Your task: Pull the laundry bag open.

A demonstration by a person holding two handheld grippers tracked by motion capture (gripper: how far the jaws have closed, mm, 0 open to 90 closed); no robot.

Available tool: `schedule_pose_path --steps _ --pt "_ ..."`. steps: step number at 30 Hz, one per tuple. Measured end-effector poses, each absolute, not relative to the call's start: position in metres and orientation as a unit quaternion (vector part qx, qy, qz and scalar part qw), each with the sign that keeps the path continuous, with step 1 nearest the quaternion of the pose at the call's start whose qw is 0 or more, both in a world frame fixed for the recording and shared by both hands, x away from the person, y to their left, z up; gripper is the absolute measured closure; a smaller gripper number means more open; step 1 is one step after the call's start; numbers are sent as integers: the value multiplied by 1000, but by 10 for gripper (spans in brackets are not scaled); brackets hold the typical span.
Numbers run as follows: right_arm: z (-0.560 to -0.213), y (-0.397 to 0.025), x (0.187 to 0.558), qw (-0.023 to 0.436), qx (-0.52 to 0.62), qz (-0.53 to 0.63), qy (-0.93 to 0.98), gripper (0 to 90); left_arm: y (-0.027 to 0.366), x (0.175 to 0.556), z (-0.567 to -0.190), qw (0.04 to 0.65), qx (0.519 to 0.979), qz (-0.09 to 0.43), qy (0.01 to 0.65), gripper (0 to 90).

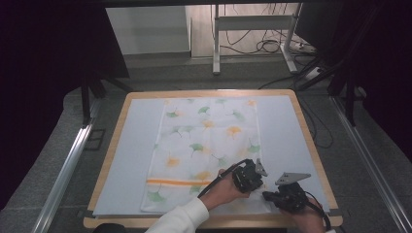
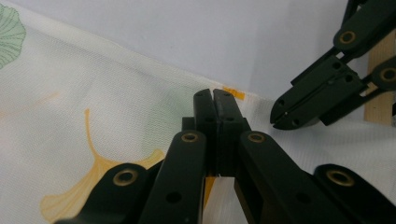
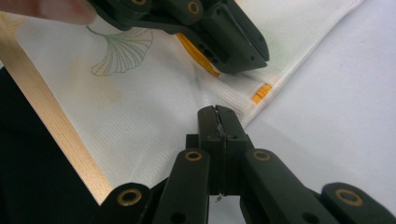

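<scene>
A white cloth (image 1: 204, 141) printed with green and orange ginkgo leaves lies flat on the mat, an orange stripe (image 1: 170, 182) running across its near end. Both grippers meet at its near right corner. My left gripper (image 2: 214, 95) is shut, jaws pressed together on the fabric beside a small orange tab (image 2: 233, 92). An orange strip (image 3: 198, 55) comes out from under it. My right gripper (image 3: 217, 112) is also shut, its tips pinching the cloth (image 3: 140, 107) just inside the edge. In the high view the left gripper (image 1: 257, 184) and right gripper (image 1: 267, 195) sit a few centimetres apart.
A pale blue mat (image 1: 136, 145) covers the wooden table (image 1: 311, 141); its near edge (image 3: 51, 121) runs close under the right gripper. A metal desk frame (image 1: 252, 24) and cables (image 1: 267, 46) stand on the floor beyond.
</scene>
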State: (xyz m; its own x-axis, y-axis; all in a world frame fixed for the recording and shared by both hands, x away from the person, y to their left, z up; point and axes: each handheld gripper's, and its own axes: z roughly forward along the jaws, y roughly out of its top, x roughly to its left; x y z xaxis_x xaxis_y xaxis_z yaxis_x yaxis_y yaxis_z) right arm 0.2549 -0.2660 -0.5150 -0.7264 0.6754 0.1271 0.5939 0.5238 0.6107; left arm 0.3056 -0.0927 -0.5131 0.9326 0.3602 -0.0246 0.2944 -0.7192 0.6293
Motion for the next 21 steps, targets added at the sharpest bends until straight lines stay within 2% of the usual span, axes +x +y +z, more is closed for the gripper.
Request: schedule_pose_path --steps 14,21 --pt "-514 -266 259 70 383 329 860 892 -90 302 -513 332 925 57 173 900" --pt "-517 -262 274 37 431 337 836 892 -90 301 -514 335 924 63 174 900"
